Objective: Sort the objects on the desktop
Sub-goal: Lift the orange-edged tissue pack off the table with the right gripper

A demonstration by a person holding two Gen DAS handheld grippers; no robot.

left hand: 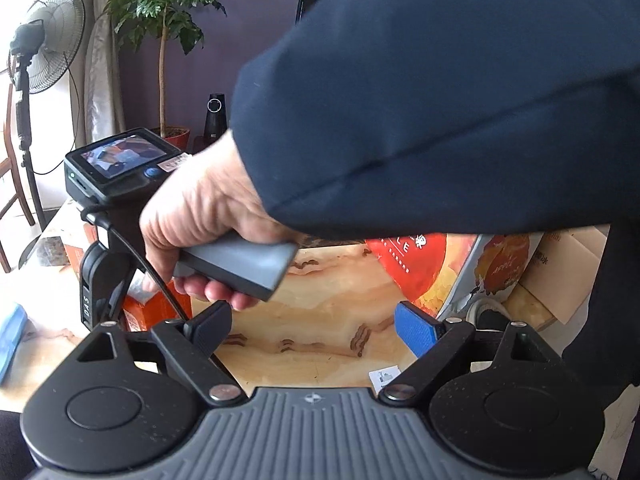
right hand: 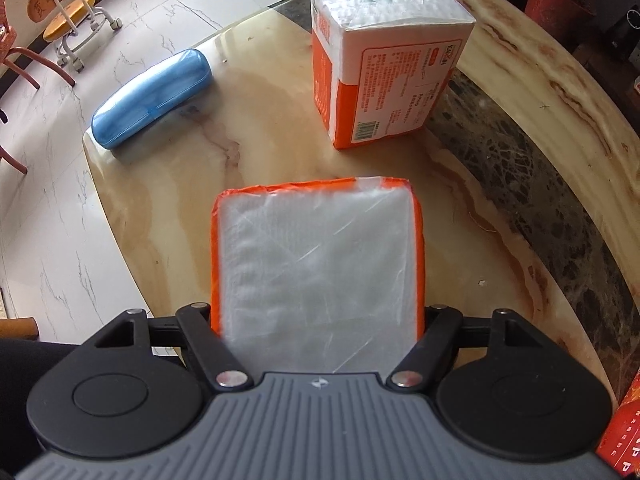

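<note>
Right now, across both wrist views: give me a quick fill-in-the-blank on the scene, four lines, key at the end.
1. The right gripper is shut on a flat tissue pack edged in ____.
2. The glasses case near the table edge is ____ in colour.
3. The left gripper holds nothing; its jaws are ____.
4. The tall tissue pack stands ____ the held one, not touching it.

Missing words: orange; blue; open; beyond

1. A fan (left hand: 48, 40) stands far left, beside a pale curtain (left hand: 98, 60).
2. A potted plant (left hand: 164, 12) rises against the purple wall (left hand: 248, 52) ahead of me.
3. A black speaker (left hand: 215, 118) sits near the plant's red pot (left hand: 176, 136).
4. On the tiled floor (right hand: 132, 8) stands a small wheeled chair (right hand: 64, 12) with an orange seat.
</note>
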